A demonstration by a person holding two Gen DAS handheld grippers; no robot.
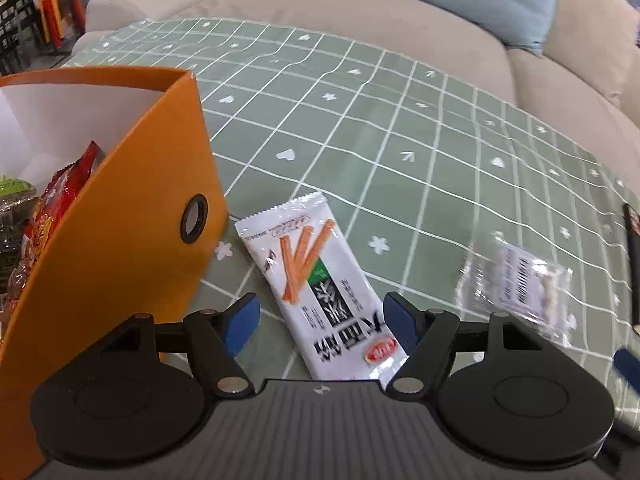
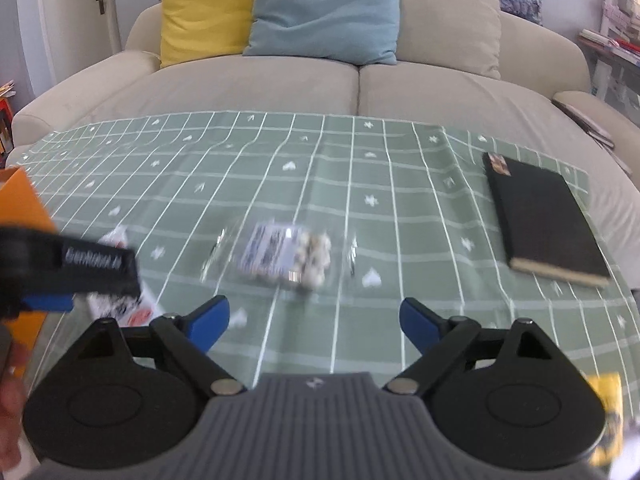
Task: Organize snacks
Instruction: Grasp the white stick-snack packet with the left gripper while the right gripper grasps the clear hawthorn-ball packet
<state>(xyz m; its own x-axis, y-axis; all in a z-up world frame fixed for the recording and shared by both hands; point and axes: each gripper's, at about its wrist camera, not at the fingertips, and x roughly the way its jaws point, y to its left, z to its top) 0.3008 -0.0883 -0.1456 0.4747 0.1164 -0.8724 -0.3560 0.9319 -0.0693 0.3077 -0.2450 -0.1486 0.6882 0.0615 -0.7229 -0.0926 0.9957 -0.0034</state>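
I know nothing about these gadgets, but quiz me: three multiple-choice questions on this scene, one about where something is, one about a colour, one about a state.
1. Where is the white snack packet?
A. inside the box
B. on the tablecloth beside the box
C. on the sofa

2. What colour is the storage box outside?
A. orange
B. blue
C. black

3. How is the left gripper?
A. shut on a packet
B. open, holding nothing
C. out of view

Answers:
1 B, it lies flat on the green checked tablecloth next to the box wall.
2 A, its outer wall is orange.
3 B, its blue fingers stand apart on either side of the packet.
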